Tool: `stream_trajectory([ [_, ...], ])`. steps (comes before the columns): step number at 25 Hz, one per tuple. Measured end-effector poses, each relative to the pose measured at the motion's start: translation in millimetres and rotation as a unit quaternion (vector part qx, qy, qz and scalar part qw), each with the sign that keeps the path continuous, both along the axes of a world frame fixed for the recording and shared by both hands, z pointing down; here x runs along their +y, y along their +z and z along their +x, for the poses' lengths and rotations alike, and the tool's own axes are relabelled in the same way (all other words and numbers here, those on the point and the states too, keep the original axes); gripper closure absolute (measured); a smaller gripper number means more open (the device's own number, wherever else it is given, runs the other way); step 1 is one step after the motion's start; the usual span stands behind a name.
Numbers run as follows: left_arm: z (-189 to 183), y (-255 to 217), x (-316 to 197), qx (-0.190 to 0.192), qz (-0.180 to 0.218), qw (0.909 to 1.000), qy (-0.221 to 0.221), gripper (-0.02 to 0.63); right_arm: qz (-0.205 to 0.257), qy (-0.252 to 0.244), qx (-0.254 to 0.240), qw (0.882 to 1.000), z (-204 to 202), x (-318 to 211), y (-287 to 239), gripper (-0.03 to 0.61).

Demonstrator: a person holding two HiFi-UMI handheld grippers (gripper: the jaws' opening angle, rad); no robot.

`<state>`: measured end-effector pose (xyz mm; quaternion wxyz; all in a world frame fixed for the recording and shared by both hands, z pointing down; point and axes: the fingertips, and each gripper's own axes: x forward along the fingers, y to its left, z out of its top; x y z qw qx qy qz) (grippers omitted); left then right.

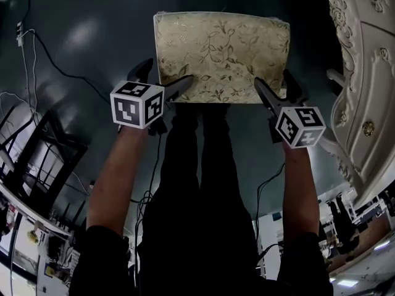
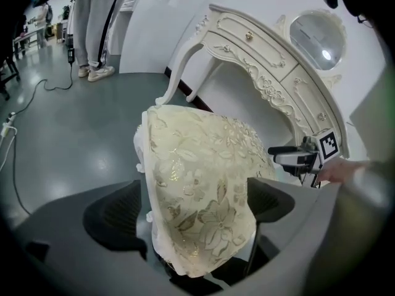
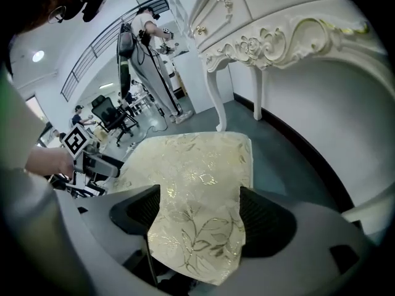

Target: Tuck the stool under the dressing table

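Standing over the stool (image 1: pixel 222 54), the person held both grippers at the near edge of its floral seat. The left gripper (image 1: pixel 165 76) sat astride the near left corner with jaws wide apart and not clamped on the cushion. The right gripper (image 1: pixel 276 86) was likewise open astride the near right corner. The stool stood on the floor (image 1: pixel 92 36), not yet tucked in, its long side running across between the two grippers. The dressing table (image 1: pixel 364 73) lay to its right, nearer the right gripper. In my judgement, the coming push would have to carry the stool rightward.
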<state>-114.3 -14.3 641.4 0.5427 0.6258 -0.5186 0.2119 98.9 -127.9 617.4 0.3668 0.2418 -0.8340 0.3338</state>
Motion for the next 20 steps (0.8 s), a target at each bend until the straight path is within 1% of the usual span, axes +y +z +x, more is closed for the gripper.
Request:
stream_trajectory([
  [3,1,8,-1,0.005,-0.009,0.9999,-0.006,0.086,-0.009,0.005,0.012,1.000,10,-4,11,0.183],
  [6,1,15,-1,0.009,-0.020,0.9997,-0.014,0.087,-0.036,0.000,0.018,0.999,17,1,26,0.154],
  [9,4,19,-1,0.012,-0.025,0.9995,-0.014,0.086,-0.066,0.001,0.011,0.998,19,5,38,0.134],
  [12,6,21,-3,0.024,-0.027,0.9992,-0.017,0.086,-0.078,0.000,0.005,0.997,19,3,42,0.117],
  [14,7,22,-4,0.032,-0.028,0.9989,-0.018,0.086,-0.099,-0.001,-0.006,0.995,17,3,46,0.107],
  [18,8,25,-4,0.047,-0.024,0.9985,-0.015,0.083,-0.168,0.002,-0.043,0.985,15,6,56,0.100],
  [20,9,27,-4,0.058,-0.026,0.9979,-0.013,0.080,-0.182,-0.011,-0.052,0.982,12,6,58,0.095],
])
